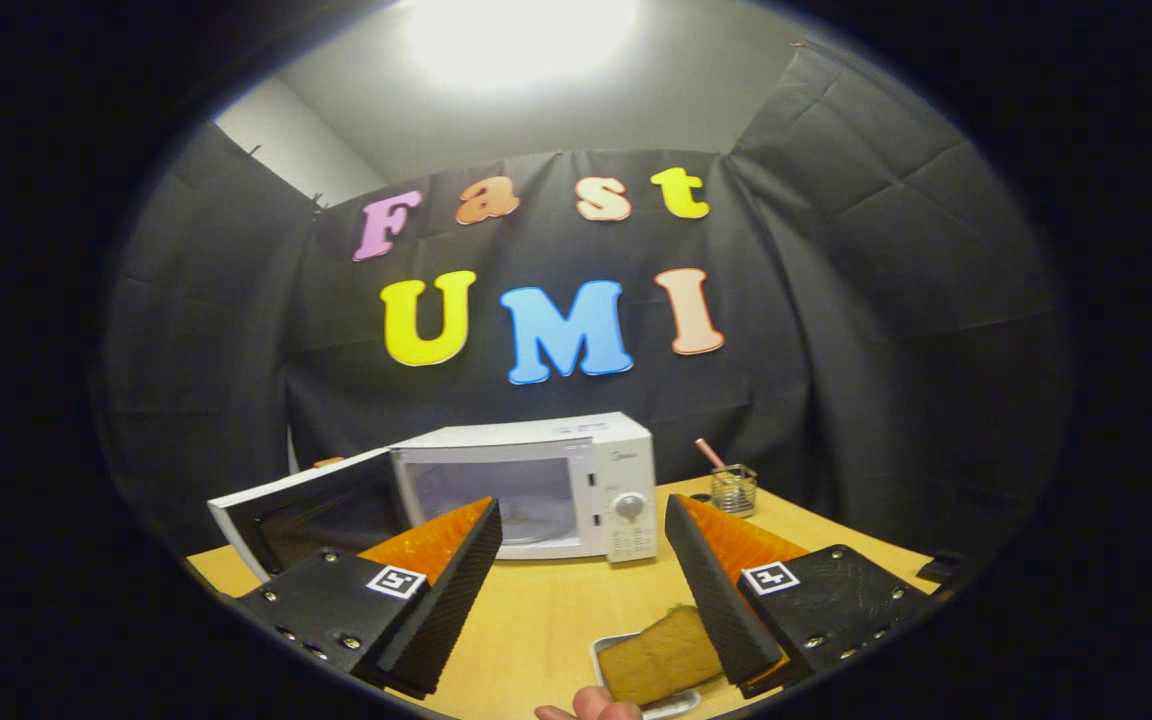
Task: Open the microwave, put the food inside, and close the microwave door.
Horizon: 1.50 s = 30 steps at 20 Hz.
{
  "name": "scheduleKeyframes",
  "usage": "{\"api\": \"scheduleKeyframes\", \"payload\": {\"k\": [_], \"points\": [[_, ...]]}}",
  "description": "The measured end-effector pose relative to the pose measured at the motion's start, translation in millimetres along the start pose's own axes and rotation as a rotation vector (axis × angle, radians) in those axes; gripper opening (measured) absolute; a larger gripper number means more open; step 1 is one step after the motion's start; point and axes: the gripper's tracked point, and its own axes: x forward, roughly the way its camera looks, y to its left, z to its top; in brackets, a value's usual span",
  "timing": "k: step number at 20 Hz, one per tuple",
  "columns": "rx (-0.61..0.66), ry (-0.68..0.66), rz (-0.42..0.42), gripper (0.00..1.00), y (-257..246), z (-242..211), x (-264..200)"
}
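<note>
- The microwave [536, 485] stands on the wooden table [546, 610], its door [311, 515] swung open to the left.
- The gripper [581, 560] is spread wide, holding nothing.
- The food [658, 657] lies on a small tray [604, 650] near the right finger [721, 600]; a fingertip [591, 708] touches the tray.
- A wire cup [733, 490] stands right of the microwave.

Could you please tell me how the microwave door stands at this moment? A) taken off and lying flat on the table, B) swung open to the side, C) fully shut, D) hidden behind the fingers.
B: the door is swung out from the microwave, baring the cavity; the gripper is open, with the food on its tray between the fingers, close to one.
</note>
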Motion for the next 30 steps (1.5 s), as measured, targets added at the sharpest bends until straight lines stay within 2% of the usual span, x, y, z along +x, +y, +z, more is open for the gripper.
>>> {"api": "scheduleKeyframes", "payload": {"k": [2,5,6,8,11,15,21,24,25,26,28,29,30], "points": [[-0.046,-0.002,-0.063,0.99,-36.6,1.7,6.7],[-0.115,0.052,-0.089,0.99,-66.3,-14.4,11.8],[-0.137,0.105,-0.072,0.99,-70.3,-28.1,13.2],[-0.085,0.213,-0.015,1.0,-79.1,-47.7,13.9],[-0.049,0.28,-0.009,0.99,-99.7,-65.0,17.6],[0.014,0.425,0.06,1.0,-90.8,-115.2,15.3],[0.129,0.579,0.111,1.0,-80.8,-162.3,8.5],[0.15,0.587,0.138,1.0,-72.1,-163.6,7.6],[0.163,0.593,0.15,0.96,-68.2,-164.0,7.8],[0.181,0.599,0.163,0.83,-65.3,-164.8,8.0],[0.198,0.606,0.173,0.67,-62.3,-165.0,10.4],[0.216,0.6,0.184,0.67,-59.0,-161.8,10.8],[0.223,0.605,0.207,0.52,-55.5,-161.3,11.7]]}}
